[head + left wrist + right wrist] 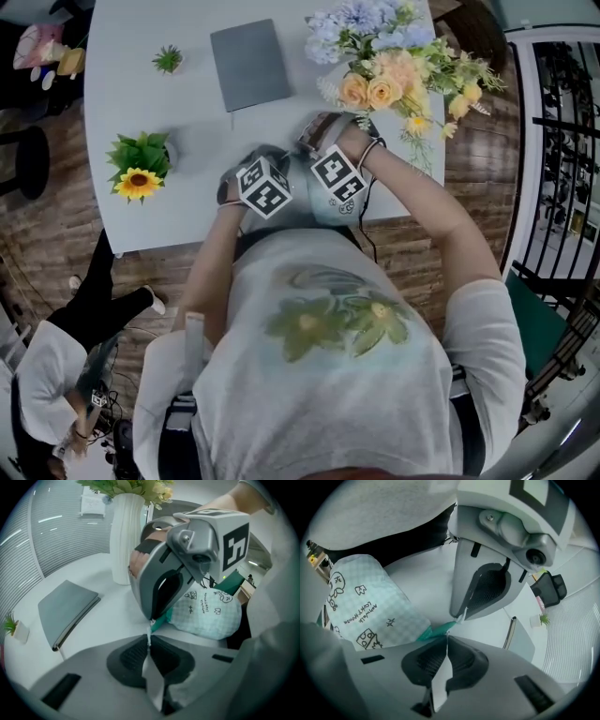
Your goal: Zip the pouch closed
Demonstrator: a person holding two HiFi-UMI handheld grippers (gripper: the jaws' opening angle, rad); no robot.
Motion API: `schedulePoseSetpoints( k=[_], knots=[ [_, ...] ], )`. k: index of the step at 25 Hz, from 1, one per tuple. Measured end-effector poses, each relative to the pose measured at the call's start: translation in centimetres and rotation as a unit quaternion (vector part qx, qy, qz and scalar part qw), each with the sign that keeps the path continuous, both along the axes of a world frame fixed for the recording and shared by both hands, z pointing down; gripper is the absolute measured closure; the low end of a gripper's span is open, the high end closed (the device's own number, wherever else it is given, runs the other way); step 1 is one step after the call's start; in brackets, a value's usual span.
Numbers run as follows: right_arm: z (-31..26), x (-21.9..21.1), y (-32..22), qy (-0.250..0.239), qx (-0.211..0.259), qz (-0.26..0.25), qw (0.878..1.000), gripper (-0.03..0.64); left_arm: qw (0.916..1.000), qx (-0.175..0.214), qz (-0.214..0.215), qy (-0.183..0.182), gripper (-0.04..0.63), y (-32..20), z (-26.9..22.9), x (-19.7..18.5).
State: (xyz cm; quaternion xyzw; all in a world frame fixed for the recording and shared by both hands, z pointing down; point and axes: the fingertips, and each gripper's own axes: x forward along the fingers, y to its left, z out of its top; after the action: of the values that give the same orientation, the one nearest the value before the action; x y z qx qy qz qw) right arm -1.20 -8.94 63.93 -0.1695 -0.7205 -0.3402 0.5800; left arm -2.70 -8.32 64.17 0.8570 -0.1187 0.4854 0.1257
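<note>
Left fingers (131, 657) clamp white pull (149, 637); right fingers (425, 659) clamp pouch (370, 606) teal end, adjacent.

White table (131, 112) fills the upper part of the head view. On it:
- closed grey notebook (249, 64), top centre
- tiny green plant (169, 60) in a white pot, just left of the notebook
- potted sunflower (139, 181), lower down near the left edge
- big bouquet (398, 66) of blue, peach and yellow flowers, top right

Left gripper view: the bouquet stands in a ribbed white vase (125, 536), with the notebook at frame left, apart from it.

Off the table in the head view:
- wood floor (47, 234)
- black stool (28, 161), far left
- bystander (42, 375), lower left
- black railing (562, 141) and teal seat (536, 323), right side
</note>
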Motion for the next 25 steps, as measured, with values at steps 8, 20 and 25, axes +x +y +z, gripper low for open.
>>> schedulePoseSetpoints(
  k=[8, 20, 25],
  knots=[
    [0.0, 0.2, -0.2, -0.010, -0.044, 0.075, 0.996, 0.595, 0.9993, -0.007, -0.036, -0.011, 0.572, -0.2, 0.2, 0.1],
    [-1.0, 0.4, -0.4, -0.039, -0.093, 0.190, 0.977, 0.597, 0.9952, -0.040, -0.089, -0.005, 0.572, -0.5, 0.3, -0.1],
    [-1.3, 0.7, -0.4, -0.049, -0.112, 0.216, 0.969, 0.598, 0.9924, -0.058, -0.108, -0.002, 0.572, -0.6, 0.3, 0.0]
  ],
)
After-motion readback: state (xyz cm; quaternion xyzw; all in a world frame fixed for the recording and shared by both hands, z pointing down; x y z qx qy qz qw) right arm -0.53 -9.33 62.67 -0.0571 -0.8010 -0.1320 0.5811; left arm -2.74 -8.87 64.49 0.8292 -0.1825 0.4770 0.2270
